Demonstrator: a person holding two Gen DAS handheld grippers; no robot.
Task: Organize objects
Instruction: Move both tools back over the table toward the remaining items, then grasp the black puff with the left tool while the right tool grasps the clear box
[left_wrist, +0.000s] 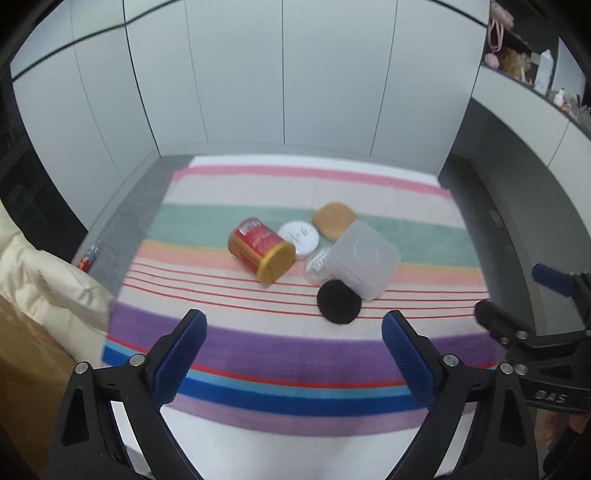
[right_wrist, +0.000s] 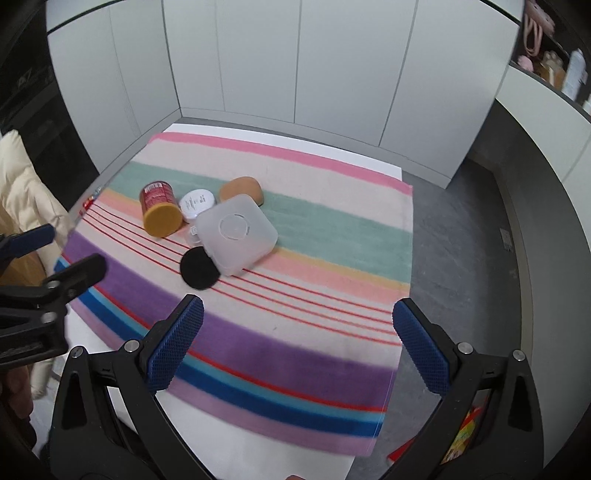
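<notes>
Home room: plain white cabinet doors (left_wrist: 280, 74), grey floor (right_wrist: 461, 236), striped towel (left_wrist: 295, 339) spread out, open shelf (left_wrist: 524, 55) with plush toys, cream puffy jacket (left_wrist: 40, 280).

A multicoloured striped cloth mat (left_wrist: 295, 354) carries a red cylindrical tin with gold lid (left_wrist: 260, 249), a black round pad (left_wrist: 338, 302) and a translucent white square plastic box (left_wrist: 364, 258).

Right gripper (right_wrist: 297, 319): blue-padded jaws wide apart, nothing between them, above the striped cloth (right_wrist: 332, 229)
Left gripper (right_wrist: 55, 251): at the left edge
Red can with yellow lid (right_wrist: 159, 210): lying on its side, far left
Translucent square plastic box (right_wrist: 236, 232): overlapping black round pad (right_wrist: 197, 268)
White round lid (right_wrist: 197, 202): between can and tan puff (right_wrist: 242, 190)
</notes>
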